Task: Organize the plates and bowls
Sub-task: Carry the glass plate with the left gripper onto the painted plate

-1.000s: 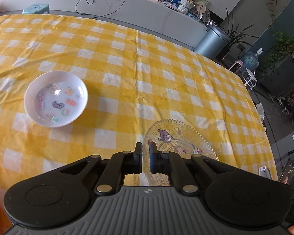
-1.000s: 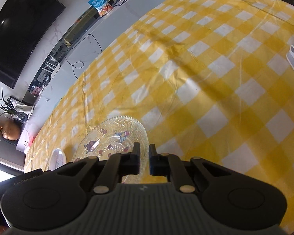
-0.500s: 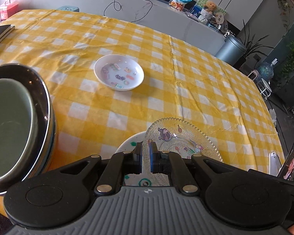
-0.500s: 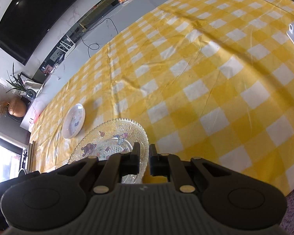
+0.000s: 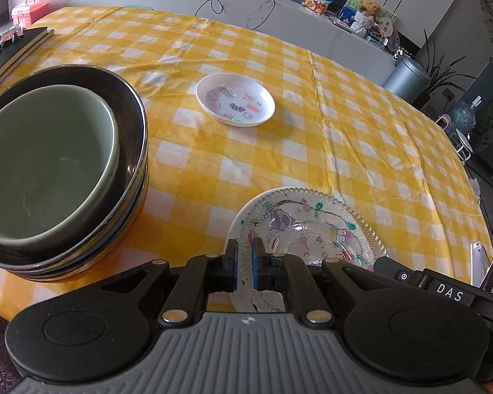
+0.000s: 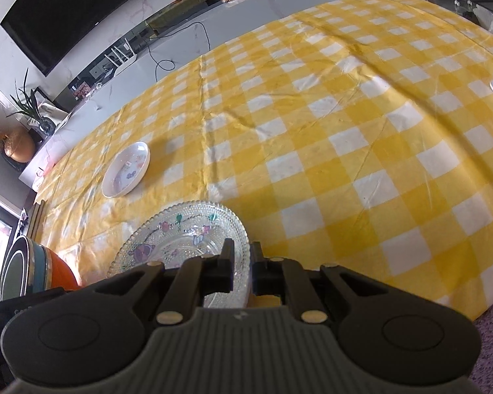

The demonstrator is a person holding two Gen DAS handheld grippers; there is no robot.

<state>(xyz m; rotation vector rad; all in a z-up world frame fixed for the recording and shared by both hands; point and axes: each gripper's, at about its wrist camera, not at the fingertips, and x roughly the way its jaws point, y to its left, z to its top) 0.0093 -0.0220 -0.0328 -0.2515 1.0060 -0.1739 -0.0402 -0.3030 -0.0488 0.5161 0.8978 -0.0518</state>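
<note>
Since half a second ago: both grippers have drawn back toward the near table edge; in the left wrist view the stack of bowls has come fuller into frame and the white dish sits farther ahead.

Left gripper [image 5: 245,264]: jaws nearly closed, a narrow gap left, pinched on the near-left rim of the glass plate [image 5: 307,226].

Right gripper [image 6: 241,267]: jaws likewise nearly closed, pinched on the near-right rim of the same glass plate [image 6: 180,239].

Glass plate: clear, beaded rim, cartoon figures printed inside. Lies directly ahead of both pairs of jaws, over a white-rimmed plate [image 5: 243,298] whose edge shows beneath it by the left jaws. Whether the glass rests fully on that plate cannot be told.

Stack of bowls [image 5: 59,170]: left of the left jaws, near the table edge. Green bowl [image 5: 46,161] nested in a black bowl [image 5: 131,121], further rims below; an orange bowl [image 6: 60,274] shows at the base in the right wrist view.

White dish [image 5: 235,98]: small, colourful prints inside, well ahead of the left jaws and apart from the glass plate.

Tablecloth [image 5: 361,151]: yellow-and-white check, covers the whole table.

Black notebook [image 5: 13,49]: far left of the jaws, at the table's edge.
</note>
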